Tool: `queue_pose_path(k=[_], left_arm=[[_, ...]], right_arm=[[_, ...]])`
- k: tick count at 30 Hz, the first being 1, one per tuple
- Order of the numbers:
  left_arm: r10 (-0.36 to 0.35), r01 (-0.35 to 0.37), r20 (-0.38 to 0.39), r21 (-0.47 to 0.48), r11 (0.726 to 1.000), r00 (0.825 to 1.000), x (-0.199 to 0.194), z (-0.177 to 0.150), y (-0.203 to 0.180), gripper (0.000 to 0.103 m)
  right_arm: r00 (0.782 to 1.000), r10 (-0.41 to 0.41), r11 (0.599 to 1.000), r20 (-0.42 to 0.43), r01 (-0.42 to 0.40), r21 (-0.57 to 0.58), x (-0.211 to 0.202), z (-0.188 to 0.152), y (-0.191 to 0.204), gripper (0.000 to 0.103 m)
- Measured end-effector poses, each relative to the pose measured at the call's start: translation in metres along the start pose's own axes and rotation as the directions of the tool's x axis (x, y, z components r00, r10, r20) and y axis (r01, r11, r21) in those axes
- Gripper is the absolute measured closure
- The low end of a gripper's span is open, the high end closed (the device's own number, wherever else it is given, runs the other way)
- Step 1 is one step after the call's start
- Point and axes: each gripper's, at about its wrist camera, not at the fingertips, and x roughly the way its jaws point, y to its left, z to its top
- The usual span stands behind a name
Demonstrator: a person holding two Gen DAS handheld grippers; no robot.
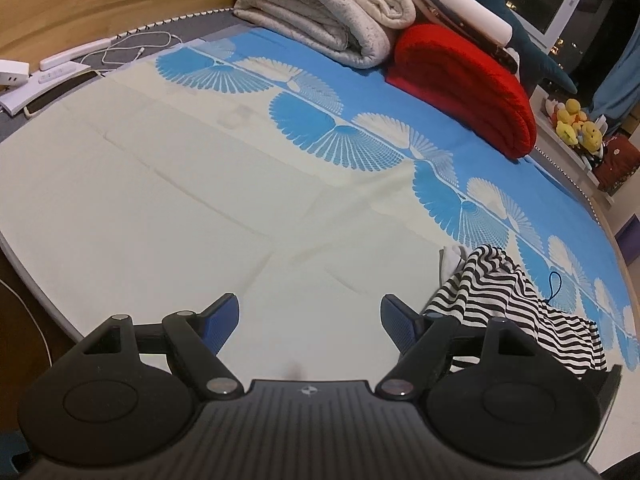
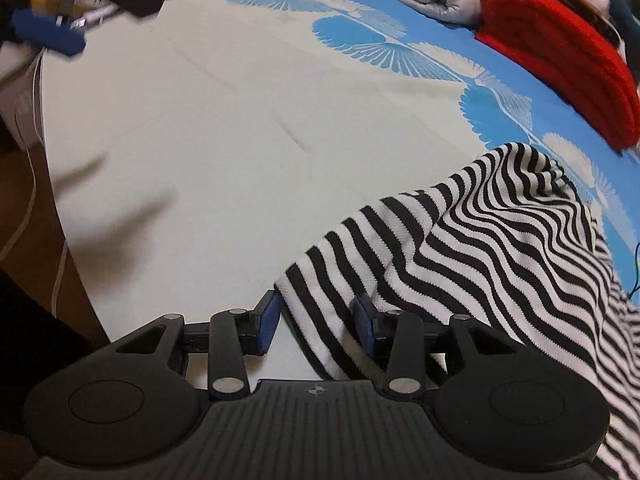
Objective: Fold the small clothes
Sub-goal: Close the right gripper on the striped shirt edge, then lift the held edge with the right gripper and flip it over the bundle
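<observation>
**Desk:** Where does the fold stand?

**Operator:** Barely begun, by my reading. The striped garment [image 2: 460, 248] lies bunched and rumpled at the near right of the bed [image 1: 160, 200], partly over the blue fan-patterned band; I see no flat panel and no crease laid yet. It needs spreading out first, then folding.

**Desk:** And your tools?

**Operator:** My right tool [image 2: 316, 320] stands about half open with a narrow striped hem lying between its pads; I cannot tell whether they press it. My left tool [image 1: 310, 320] is wide open, empty, over bare cream sheet just left of the garment.

**Desk:** The cloth itself?

**Operator:** Black-and-white knit, thin, stripes rippling where it heaps. Likely limp and quick to slump.
</observation>
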Motion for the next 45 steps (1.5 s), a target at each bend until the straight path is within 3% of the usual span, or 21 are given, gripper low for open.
queue_pose_path(k=[9, 13, 14, 17, 28, 34, 45], left_arm=[[0.007, -0.008, -0.012, -0.009, 1.0, 1.0, 0.002, -0.001, 0.004, 0.021], [0.012, -0.012, -0.015, -0.009, 1.0, 1.0, 0.003, -0.001, 0.004, 0.021], [0.013, -0.014, -0.016, -0.01, 1.0, 1.0, 0.004, -0.001, 0.003, 0.021], [0.014, -0.015, -0.017, -0.01, 1.0, 1.0, 0.005, -0.002, 0.004, 0.021], [0.026, -0.026, -0.018, -0.001, 1.0, 0.999, 0.006, -0.005, 0.0, 0.021], [0.034, -0.034, -0.019, 0.013, 0.999, 0.999, 0.005, -0.008, -0.006, 0.021], [0.03, -0.029, -0.023, 0.043, 0.999, 0.999, 0.008, -0.011, -0.031, 0.021]], right_arm=[[1.0, 0.016, 0.999, -0.023, -0.017, -0.051, 0.009, 0.001, -0.001, 0.06], [1.0, 0.0, 0.999, -0.018, -0.001, -0.05, 0.01, 0.003, -0.006, 0.08], [1.0, 0.0, 0.999, -0.016, -0.001, -0.043, 0.01, 0.004, -0.007, 0.09], [1.0, -0.001, 1.0, -0.005, 0.001, -0.021, 0.007, 0.005, -0.011, 0.095], [0.982, 0.013, 1.0, 0.191, -0.017, 0.019, -0.046, 0.016, -0.003, 0.096], [0.969, 0.061, 0.997, 0.241, -0.071, 0.033, -0.066, 0.02, 0.004, 0.096], [0.956, 0.029, 0.945, 0.291, -0.122, 0.305, -0.095, 0.014, -0.067, 0.097]])
